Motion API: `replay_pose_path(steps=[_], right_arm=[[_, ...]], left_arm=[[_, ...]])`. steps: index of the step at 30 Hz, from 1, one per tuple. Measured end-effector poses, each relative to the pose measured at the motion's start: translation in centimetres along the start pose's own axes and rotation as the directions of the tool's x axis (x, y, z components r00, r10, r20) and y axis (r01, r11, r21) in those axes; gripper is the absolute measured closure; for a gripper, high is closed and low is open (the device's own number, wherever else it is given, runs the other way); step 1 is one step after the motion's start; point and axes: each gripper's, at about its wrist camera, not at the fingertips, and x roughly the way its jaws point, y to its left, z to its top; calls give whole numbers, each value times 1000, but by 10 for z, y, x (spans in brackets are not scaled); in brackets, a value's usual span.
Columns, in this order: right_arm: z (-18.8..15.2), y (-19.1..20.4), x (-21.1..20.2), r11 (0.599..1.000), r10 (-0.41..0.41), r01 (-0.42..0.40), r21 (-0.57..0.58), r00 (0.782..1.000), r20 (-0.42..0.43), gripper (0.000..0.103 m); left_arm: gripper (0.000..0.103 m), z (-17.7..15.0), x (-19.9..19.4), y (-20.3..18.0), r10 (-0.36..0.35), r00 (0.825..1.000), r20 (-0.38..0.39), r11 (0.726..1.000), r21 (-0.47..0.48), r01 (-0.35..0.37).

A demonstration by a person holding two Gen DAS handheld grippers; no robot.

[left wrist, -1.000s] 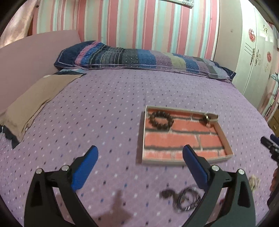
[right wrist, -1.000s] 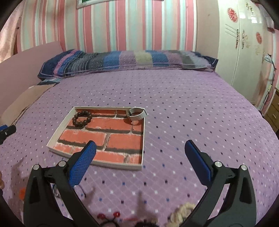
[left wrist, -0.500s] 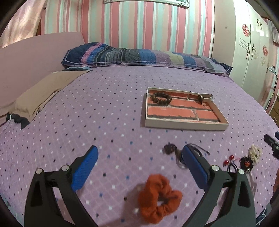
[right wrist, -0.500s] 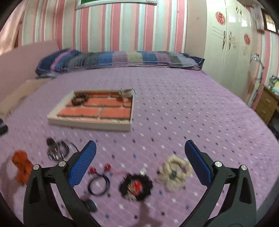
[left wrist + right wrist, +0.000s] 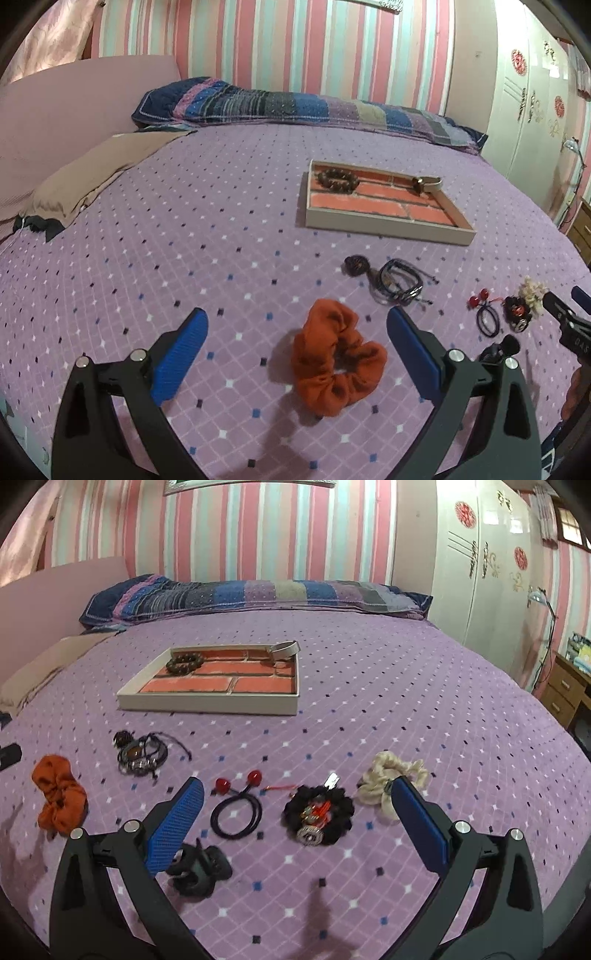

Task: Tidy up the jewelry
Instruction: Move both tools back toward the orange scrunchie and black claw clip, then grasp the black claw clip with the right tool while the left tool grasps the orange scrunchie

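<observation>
A brick-patterned tray (image 5: 388, 221) (image 5: 207, 704) lies on the purple bed, holding a dark bead bracelet (image 5: 338, 180) (image 5: 184, 661) and a strap watch (image 5: 424, 182) (image 5: 282, 650). In front of it lie an orange scrunchie (image 5: 334, 363) (image 5: 59, 797), a tangle of cord bracelets (image 5: 397, 284) (image 5: 142, 757), a red-bead hair tie (image 5: 238, 805), a black flower clip (image 5: 317, 814), a cream scrunchie (image 5: 388, 781) and a black claw clip (image 5: 197, 871). My left gripper (image 5: 295, 354) is open over the orange scrunchie. My right gripper (image 5: 295, 830) is open over the black flower clip.
A striped pillow (image 5: 295, 107) lies at the bed's far end and a tan cloth (image 5: 92, 173) at the left. A white wardrobe (image 5: 480, 572) and a wooden drawer unit (image 5: 565, 690) stand to the right of the bed.
Both grippers have drawn back toward the near edge of the bed. The tray is now farther off and the loose hair pieces have come into view beneath the open jaws.
</observation>
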Motion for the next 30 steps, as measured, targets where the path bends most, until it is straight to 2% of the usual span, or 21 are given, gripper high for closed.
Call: replay_pose_path(steps=[4, 8, 11, 15, 18, 30], right_arm=[[-15, 15, 2, 1000, -7, 6, -27, 1000, -6, 4], [-26, 24, 7, 998, 41, -43, -44, 998, -48, 4], [-34, 33, 12, 997, 36, -40, -66, 998, -58, 4], [-43, 35, 21, 997, 64, -68, -35, 993, -95, 5], [-45, 37, 26, 996, 78, -82, -34, 991, -111, 5], [-49, 57, 38, 985, 146, -157, -68, 979, -140, 23]], left_arm=[[8, -8, 12, 0, -27, 998, -53, 1000, -8, 27], [8, -17, 17, -6, -34, 998, -50, 999, 27, 35], [8, -23, 24, -11, -11, 999, -48, 999, 44, 13], [8, -30, 32, -9, -38, 997, -70, 999, 28, 40], [8, -33, 35, -9, -30, 997, -71, 999, 43, 33], [8, -32, 53, -2, -55, 994, -98, 998, 24, 57]])
